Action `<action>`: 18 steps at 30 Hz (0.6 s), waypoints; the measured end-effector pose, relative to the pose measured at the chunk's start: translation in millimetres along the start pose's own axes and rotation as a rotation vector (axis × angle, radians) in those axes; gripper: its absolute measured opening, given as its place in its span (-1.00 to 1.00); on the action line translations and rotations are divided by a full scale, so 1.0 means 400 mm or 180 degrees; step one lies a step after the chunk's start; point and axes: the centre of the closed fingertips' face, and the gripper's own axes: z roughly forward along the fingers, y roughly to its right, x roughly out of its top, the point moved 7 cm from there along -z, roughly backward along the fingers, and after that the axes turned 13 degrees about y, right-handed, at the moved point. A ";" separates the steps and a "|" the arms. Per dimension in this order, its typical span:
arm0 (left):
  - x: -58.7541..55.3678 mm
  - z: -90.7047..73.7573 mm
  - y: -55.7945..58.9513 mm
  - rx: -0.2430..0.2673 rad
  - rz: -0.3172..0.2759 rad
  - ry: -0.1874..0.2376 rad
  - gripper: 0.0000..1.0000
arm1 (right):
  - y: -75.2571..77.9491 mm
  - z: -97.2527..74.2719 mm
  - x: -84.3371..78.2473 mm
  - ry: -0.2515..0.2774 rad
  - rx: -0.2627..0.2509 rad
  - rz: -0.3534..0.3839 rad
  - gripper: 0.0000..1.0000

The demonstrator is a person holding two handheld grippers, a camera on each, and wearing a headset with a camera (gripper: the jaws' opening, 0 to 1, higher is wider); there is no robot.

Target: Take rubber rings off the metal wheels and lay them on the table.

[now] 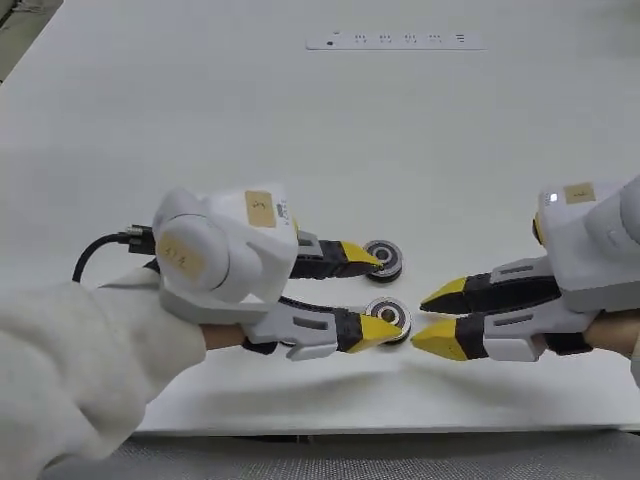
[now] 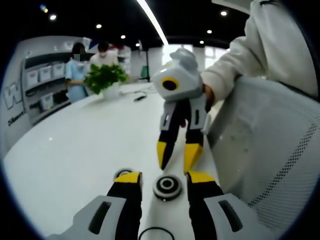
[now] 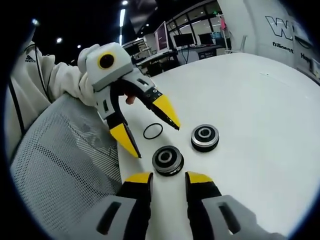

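Two metal wheels lie on the white table (image 1: 300,130): a far wheel (image 1: 384,259) and a near wheel (image 1: 388,317). My left gripper (image 1: 388,291) is open, one jaw tip by each wheel. In the left gripper view the near wheel (image 2: 167,186) sits just ahead of and between my left gripper's (image 2: 164,176) jaws, while the far wheel (image 2: 123,173) peeks from behind one jaw. A loose black rubber ring (image 3: 152,131) lies flat between the left jaws. My right gripper (image 1: 418,316) is open, pointing at the near wheel (image 3: 168,160) from the right, a short gap away.
A white power strip (image 1: 395,40) lies at the table's far side. A black cable (image 1: 95,255) trails left from the left gripper. The table's front edge (image 1: 380,428) runs close under both grippers. A white mesh chair (image 2: 270,145) stands beside the table.
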 end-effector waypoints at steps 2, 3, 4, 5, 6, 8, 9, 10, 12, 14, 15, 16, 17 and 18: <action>-0.005 0.004 0.000 -0.0005 0.0006 -0.0015 -0.28 | 0.001 0.003 -0.002 -0.0019 -0.0003 -0.0039 -0.51; -0.008 0.005 0.000 -0.0008 0.0003 -0.0024 -0.29 | 0.002 0.005 -0.003 -0.0024 0.0001 -0.0051 -0.50; -0.010 0.007 0.001 -0.0007 -0.0014 -0.0030 -0.31 | 0.002 0.007 -0.003 -0.0027 0.0007 -0.0062 -0.50; -0.012 0.008 0.002 -0.0013 -0.0038 -0.0030 -0.32 | 0.002 0.008 -0.003 -0.0026 0.0010 -0.0073 -0.50; -0.014 0.009 0.003 -0.0017 -0.0050 -0.0030 -0.33 | 0.002 0.009 -0.003 -0.0028 0.0013 -0.0084 -0.50; -0.020 0.012 0.005 -0.0025 -0.0049 -0.0049 -0.37 | 0.002 0.012 -0.003 -0.0037 0.0026 -0.0117 -0.50; -0.023 0.013 0.005 -0.0026 -0.0037 -0.0064 -0.38 | 0.003 0.014 -0.004 -0.0041 0.0027 -0.0145 -0.50; -0.025 0.014 0.005 -0.0028 -0.0031 -0.0077 -0.41 | 0.004 0.015 -0.004 -0.0041 0.0027 -0.0158 -0.50; -0.034 0.016 0.007 -0.0035 -0.0009 -0.0130 -0.43 | 0.004 0.018 -0.005 -0.0045 0.0035 -0.0205 -0.51; -0.038 0.017 0.008 -0.0035 0.0030 -0.0157 -0.46 | 0.005 0.021 -0.006 -0.0043 0.0045 -0.0247 -0.51; -0.039 0.018 0.008 -0.0038 0.0035 -0.0162 -0.47 | 0.005 0.023 -0.006 -0.0045 0.0052 -0.0271 -0.51; -0.040 0.019 0.007 -0.0039 0.0031 -0.0164 -0.48 | 0.004 0.025 -0.007 -0.0047 0.0049 -0.0286 -0.51; -0.041 0.019 0.007 -0.0034 0.0027 -0.0164 -0.50 | 0.004 0.027 -0.008 -0.0053 0.0046 -0.0305 -0.51; -0.042 0.020 0.006 -0.0030 0.0030 -0.0170 -0.52 | 0.003 0.029 -0.009 -0.0056 0.0037 -0.0323 -0.51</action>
